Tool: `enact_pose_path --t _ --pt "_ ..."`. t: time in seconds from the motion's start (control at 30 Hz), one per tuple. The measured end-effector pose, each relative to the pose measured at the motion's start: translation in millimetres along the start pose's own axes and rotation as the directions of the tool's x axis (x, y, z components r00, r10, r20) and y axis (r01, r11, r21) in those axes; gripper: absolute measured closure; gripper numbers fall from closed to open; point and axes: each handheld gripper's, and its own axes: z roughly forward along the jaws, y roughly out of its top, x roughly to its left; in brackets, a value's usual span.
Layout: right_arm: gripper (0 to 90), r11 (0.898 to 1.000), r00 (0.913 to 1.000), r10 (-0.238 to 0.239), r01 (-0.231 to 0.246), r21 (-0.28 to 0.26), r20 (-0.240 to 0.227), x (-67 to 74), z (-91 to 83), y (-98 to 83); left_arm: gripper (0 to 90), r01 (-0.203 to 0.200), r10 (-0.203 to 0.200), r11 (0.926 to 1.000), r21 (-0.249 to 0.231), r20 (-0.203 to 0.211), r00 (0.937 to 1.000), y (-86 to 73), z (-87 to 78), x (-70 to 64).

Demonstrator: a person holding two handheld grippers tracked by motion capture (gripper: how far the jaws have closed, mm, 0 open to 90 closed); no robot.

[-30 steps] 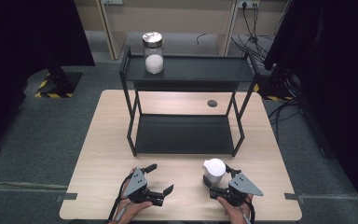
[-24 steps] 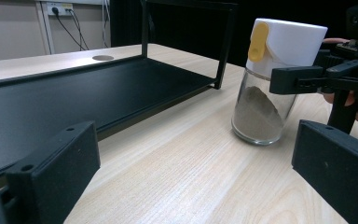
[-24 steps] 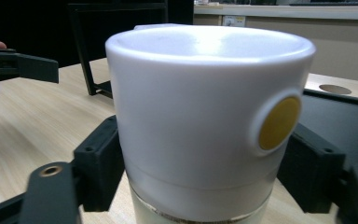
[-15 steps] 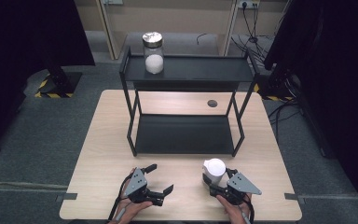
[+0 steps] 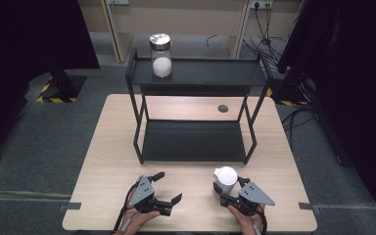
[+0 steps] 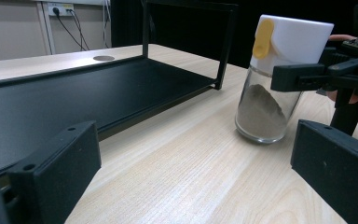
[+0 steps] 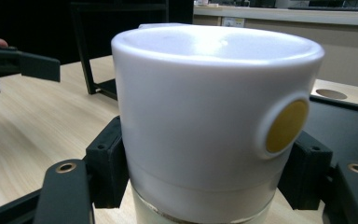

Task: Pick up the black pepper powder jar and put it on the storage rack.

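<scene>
Grasp step: the right gripper, jaws just closed, is clamped on the white-capped jar. Left gripper is held open, empty. Next, a steady lift toward the shelf rack seems called for.

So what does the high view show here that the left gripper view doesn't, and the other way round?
High view alone: the clear glass jar with a metal lid and white contents on the top tier of the black metal two-tier shelf, and both grippers from above.

Left gripper view alone: the grey-brown powder inside the white-capped glass jar, and the yellow round button on its cap.

Both: that jar standing on the light wooden table, the right gripper shut on it, the left gripper open, and the shelf's bottom tier.
</scene>
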Motion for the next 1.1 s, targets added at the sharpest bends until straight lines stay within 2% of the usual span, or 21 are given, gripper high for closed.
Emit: enact_pose_path --t 0.23,0.47,0.8,1.1 --pt "30.7 0.999 0.9993 0.038 -0.038 -0.021 -0.006 -2.6 -3.5 0.8 0.8 0.001 -0.001 1.0 -0.001 0.0 1.0 -0.1 0.0 0.0" --pt "30.7 0.998 0.9985 0.055 -0.055 -0.038 -0.005 -3.0 -7.7 3.4 0.8 0.002 -0.002 1.0 -0.003 0.0 1.0 -0.5 -0.1 -0.1" --pt "30.7 0.996 0.9977 0.067 -0.067 -0.062 -0.015 -5.0 -12.2 9.4 0.8 0.008 -0.008 1.0 -0.004 -0.003 1.0 -0.9 -0.1 0.2" --pt "30.7 0.996 0.9983 0.057 -0.058 -0.072 -0.012 -4.9 -17.6 23.3 0.4 0.01 -0.01 0.9999 -0.002 0.0 0.9999 -1.4 0.4 0.8"
